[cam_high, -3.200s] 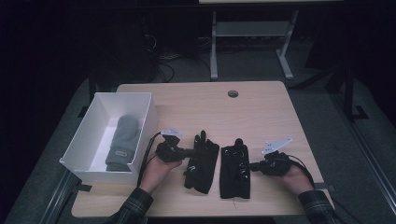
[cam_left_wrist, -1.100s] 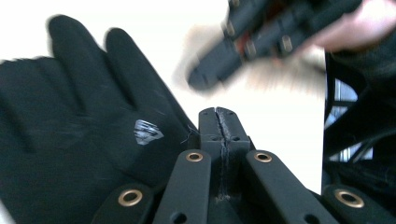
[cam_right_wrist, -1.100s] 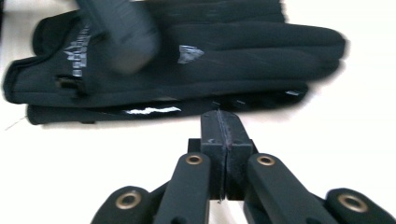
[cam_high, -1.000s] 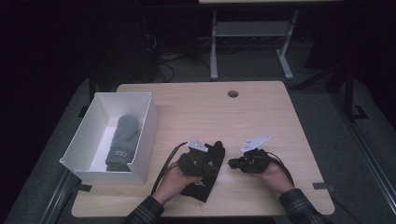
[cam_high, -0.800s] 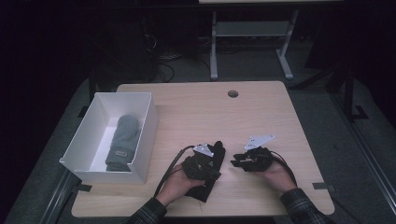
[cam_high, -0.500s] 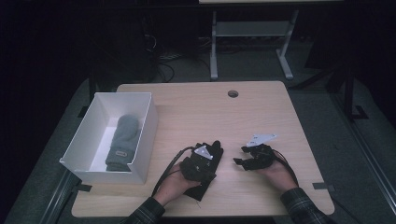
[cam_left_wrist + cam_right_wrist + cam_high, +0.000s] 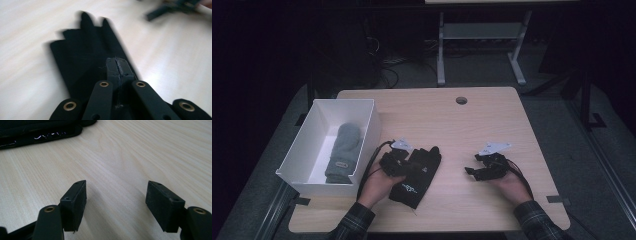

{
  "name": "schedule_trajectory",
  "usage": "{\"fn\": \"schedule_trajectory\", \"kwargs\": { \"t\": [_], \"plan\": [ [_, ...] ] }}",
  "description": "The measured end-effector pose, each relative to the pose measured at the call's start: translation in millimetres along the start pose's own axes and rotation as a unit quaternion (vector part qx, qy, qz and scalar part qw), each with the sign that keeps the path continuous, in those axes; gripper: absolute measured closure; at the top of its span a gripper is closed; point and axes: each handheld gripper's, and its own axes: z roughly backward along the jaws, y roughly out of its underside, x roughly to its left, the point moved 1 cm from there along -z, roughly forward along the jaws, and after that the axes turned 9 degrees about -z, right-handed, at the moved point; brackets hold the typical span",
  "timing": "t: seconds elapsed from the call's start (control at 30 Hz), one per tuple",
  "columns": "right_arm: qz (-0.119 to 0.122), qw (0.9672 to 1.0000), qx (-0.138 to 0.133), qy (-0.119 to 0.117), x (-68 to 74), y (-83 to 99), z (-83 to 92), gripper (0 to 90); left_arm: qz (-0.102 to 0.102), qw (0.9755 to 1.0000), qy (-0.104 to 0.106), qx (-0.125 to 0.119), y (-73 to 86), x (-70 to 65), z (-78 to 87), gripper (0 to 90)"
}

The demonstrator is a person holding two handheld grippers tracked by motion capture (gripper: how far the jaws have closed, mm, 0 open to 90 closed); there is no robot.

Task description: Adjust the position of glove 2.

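Nearest me, my left tool [image 7: 404, 165] is clenched on the black gloves [image 7: 418, 172], which lie stacked as a pair on the desk [image 7: 472, 125] just right of the white box [image 7: 302, 150]; in the left gripper view the jaws meet on the cloth, glove fingers [image 7: 86, 27] fanning out beyond, blurred. My right tool [image 7: 473, 171] sits well apart to the right, released: its jaws have just been opening, and in the right gripper view nothing lies between the pads [image 7: 76, 200], only bare wood, with the gloves' edge [image 7: 37, 133] farther off. Beyond the left tool, inside the box, a grey mitten [image 7: 343, 152] already lies flat. Judgement: pairing of the black gloves looks done, the right tool has let go, and what remains is carrying the pair leftward and setting it in the box beside the mitten. Far end of desk bare save a cable hole [image 7: 461, 100].
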Motion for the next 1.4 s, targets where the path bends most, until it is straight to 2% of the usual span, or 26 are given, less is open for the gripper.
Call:
{"fn": "schedule_trajectory", "kwargs": {
  "t": [0.07,0.13,0.2,0.23,0.4,0.5,0.6,0.63,0.8,0.87,0.97,1.03,1.07,1.23,1.4],
  "plan": [
    [0.001,1.0,-0.001,0.0,-0.2,0.0,-0.3,33.1,0.016,0.9997,-0.019,0.002,0.6,9.8,-1.9,89.6],
    [0.001,1.0,-0.002,0.0,-0.1,-0.1,-0.5,33.1,0.021,0.9991,-0.036,0.011,-0.1,16.9,-8.8,89.6],
    [0.002,1.0,-0.002,0.0,-0.4,-0.1,-0.5,33.1,0.017,0.9979,-0.058,0.022,-2.4,21.5,-15.9,89.6],
    [0.002,1.0,-0.002,0.0,-0.4,0.0,-0.5,33.1,0.012,0.9976,-0.063,0.027,-3.5,23.1,-19.1,89.6],
    [0.0,1.0,-0.002,-0.001,-0.1,0.3,-0.2,33.0,0.011,0.9969,-0.06,0.049,-6.4,27.4,-37.5,89.7],
    [0.004,1.0,-0.001,-0.002,-0.7,0.4,0.0,32.9,0.009,0.9978,-0.048,0.046,-13.0,26.2,-46.6,89.7],
    [0.003,1.0,-0.001,-0.002,-1.5,0.6,0.0,31.1,-0.011,0.9981,-0.037,0.048,-21.2,21.9,-56.5,89.7],
    [0.001,1.0,-0.002,-0.001,-1.8,0.9,0.1,30.7,-0.01,0.9983,-0.033,0.046,-22.9,19.7,-59.0,89.7],
    [-0.001,1.0,-0.006,-0.001,-4.3,2.4,0.1,26.6,-0.018,0.9992,-0.016,0.033,-27.2,13.0,-56.9,88.0],
    [0.005,0.9999,-0.013,-0.001,-6.0,3.2,-1.0,24.4,-0.018,0.9996,-0.005,0.019,-27.3,10.8,-48.7,77.1],
    [-0.001,0.9999,-0.011,0.0,-5.4,2.9,-1.2,23.4,-0.017,0.9998,0.006,0.001,-26.3,8.4,-39.4,62.8],
    [0.001,0.9999,-0.011,0.001,-5.8,2.9,-1.4,22.7,-0.016,0.9995,0.025,-0.008,-24.8,6.8,-34.3,51.5],
    [0.001,0.9999,-0.011,0.002,-5.9,2.9,-1.4,22.2,-0.023,0.9994,0.027,-0.004,-24.0,6.6,-31.8,46.3],
    [-0.001,0.9999,-0.01,0.003,-5.7,2.9,-1.4,21.5,-0.03,0.9993,0.023,-0.003,-14.3,-4.5,-23.0,27.7],
    [0.0,0.9999,-0.01,0.002,-5.7,3.0,-1.5,20.9,-0.043,0.9989,0.015,0.014,0.3,-14.3,-23.2,19.6]
  ]
}}
